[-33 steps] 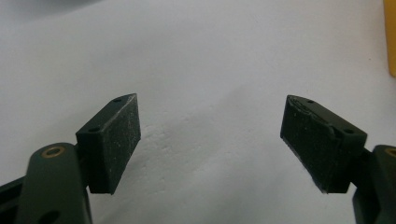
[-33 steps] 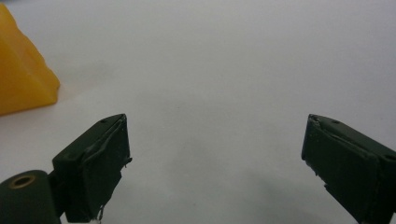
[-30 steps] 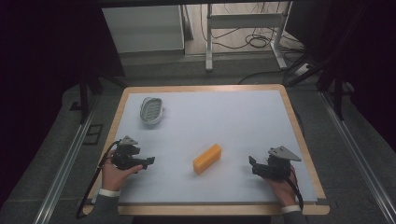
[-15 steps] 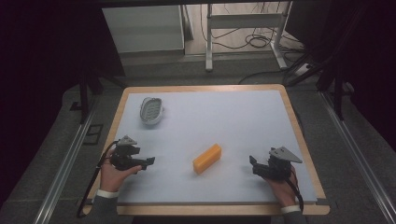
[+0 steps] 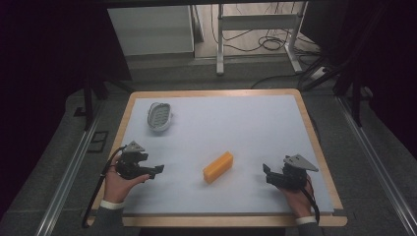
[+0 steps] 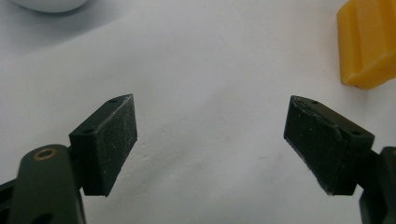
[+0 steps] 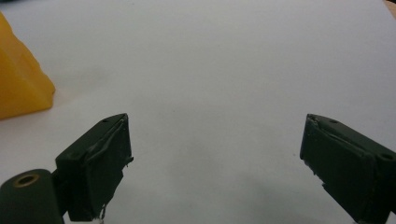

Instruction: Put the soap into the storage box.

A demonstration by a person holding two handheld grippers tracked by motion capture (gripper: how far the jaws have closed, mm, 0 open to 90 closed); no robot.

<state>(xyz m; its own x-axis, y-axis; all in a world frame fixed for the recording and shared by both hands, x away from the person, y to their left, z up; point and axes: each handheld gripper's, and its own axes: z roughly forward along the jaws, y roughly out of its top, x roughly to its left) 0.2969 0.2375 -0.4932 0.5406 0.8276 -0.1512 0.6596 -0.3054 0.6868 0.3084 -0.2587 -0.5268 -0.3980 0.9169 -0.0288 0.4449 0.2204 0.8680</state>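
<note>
An orange-yellow block (image 5: 218, 166) lies slantwise on the white table top (image 5: 236, 123), a little in front of its middle. The same block (image 6: 366, 42) shows at the upper right of the left gripper view, and the block (image 7: 18, 86) at the far left of the right gripper view. My left gripper (image 5: 156, 170) rests near the front left, held in a hand, open, with bare table between its jaws (image 6: 210, 144). My right gripper (image 5: 266, 174) rests near the front right, open too, with nothing between its jaws (image 7: 215, 163). Each gripper stands well apart from the block.
A small white oval dish (image 5: 160, 116) with a ribbed inside stands at the back left of the table. The dish's rim (image 6: 46, 4) shows at the top left of the left gripper view. A wooden frame (image 5: 314, 132) edges the table; dark floor and rails lie beyond it.
</note>
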